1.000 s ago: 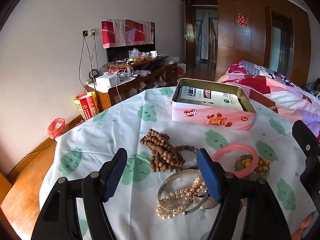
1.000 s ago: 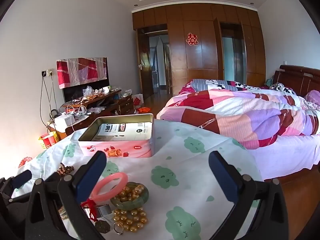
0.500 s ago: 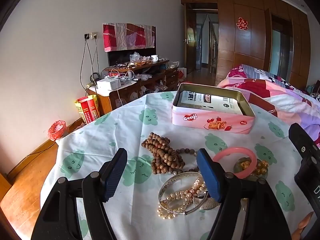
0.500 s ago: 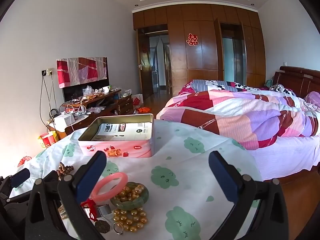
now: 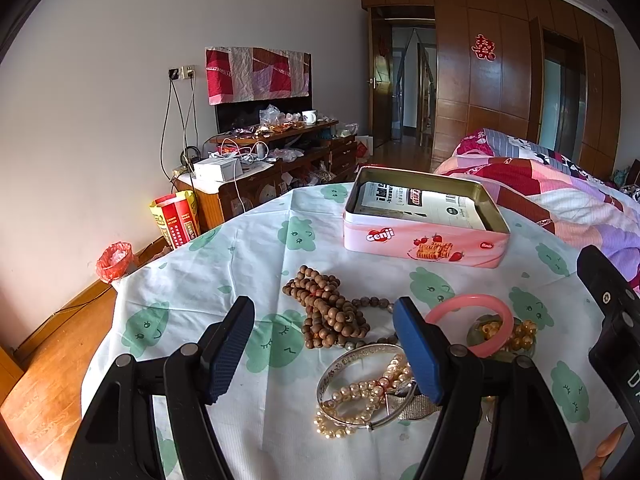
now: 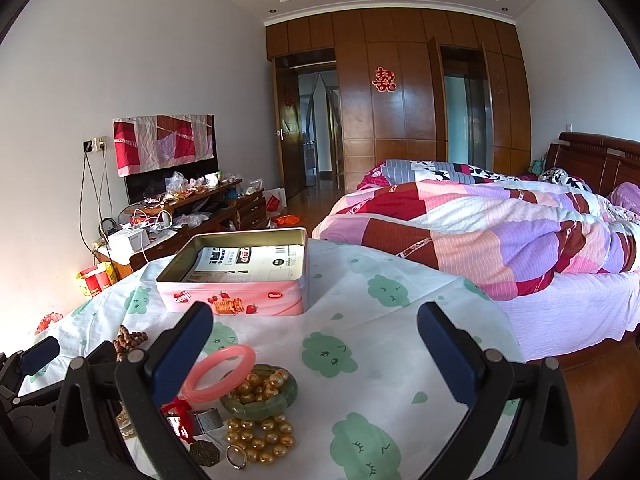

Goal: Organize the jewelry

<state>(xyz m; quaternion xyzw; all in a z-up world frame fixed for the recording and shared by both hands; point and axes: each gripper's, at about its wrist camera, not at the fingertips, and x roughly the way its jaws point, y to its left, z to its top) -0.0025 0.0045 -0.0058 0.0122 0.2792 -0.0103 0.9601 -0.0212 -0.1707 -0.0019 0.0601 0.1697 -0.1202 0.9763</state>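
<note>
Both the left tool (image 5: 324, 344) and right tool (image 6: 314, 354) gape wide and empty above the jewelry heap (image 5: 360, 356) on the desk (image 5: 240, 248), the pink tin (image 5: 424, 236) lying beyond, long side facing them.

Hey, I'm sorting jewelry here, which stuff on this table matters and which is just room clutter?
For the job: wooden beads, pink bangle, silver bangle, pearls, gold beads, green bangle, ring, pink tin.

Clutter: white box, mug, red bin.
</note>
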